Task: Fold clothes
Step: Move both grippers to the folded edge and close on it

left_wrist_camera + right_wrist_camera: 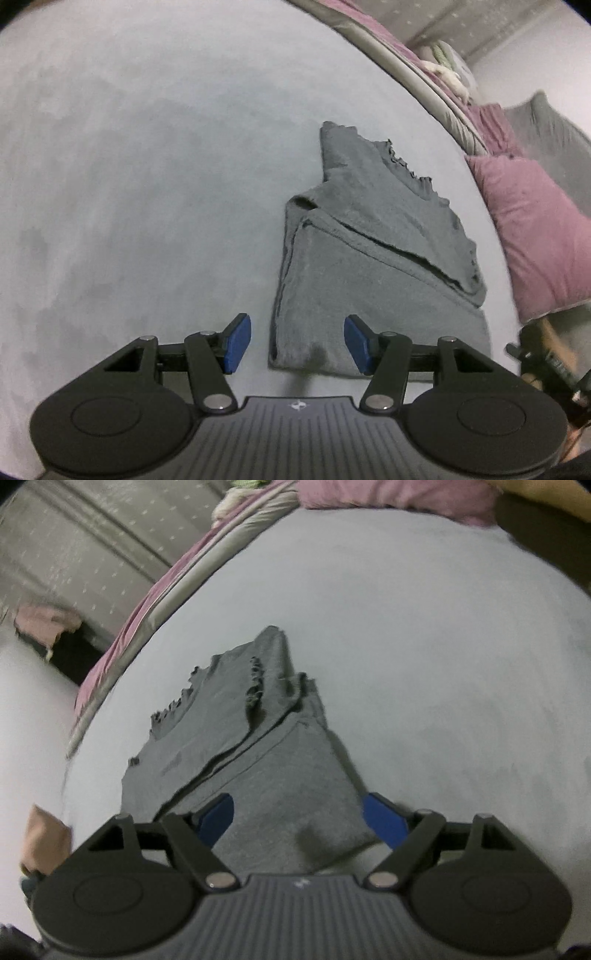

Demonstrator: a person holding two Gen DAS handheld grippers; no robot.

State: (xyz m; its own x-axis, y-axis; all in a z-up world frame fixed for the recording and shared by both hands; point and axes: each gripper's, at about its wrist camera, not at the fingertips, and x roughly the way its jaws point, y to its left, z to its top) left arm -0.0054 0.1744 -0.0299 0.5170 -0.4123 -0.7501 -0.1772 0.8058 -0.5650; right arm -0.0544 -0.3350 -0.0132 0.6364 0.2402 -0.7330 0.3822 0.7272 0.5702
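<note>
A folded dark grey knit garment with a frilled hem [373, 258] lies flat on a pale grey-blue bed sheet [147, 166], its layers stacked so that one folded panel crosses the wider bottom panel on a diagonal. The ruffled edge runs along the garment's far side, toward a mauve pillow [535, 236] that rests just beside the garment at the edge of the sheet. A mauve and grey striped blanket [417, 62] borders the sheet beyond the garment's far end.

The left gripper [297, 341], black with blue pads, hangs above the garment's near edge with its fingers spread wide and nothing between them; one blue pad [236, 343] sits over bare sheet beside the garment, the other over the cloth's near corner. The right gripper [301, 818] is likewise spread apart and empty, straddling the garment's near end, its blue pads [384, 821] level with the cloth's two sides. In the right wrist view the garment [236, 746] narrows away from the gripper toward the striped blanket [147, 609], and the picture is slightly blurred. Whether either gripper touches the cloth cannot be told.
</note>
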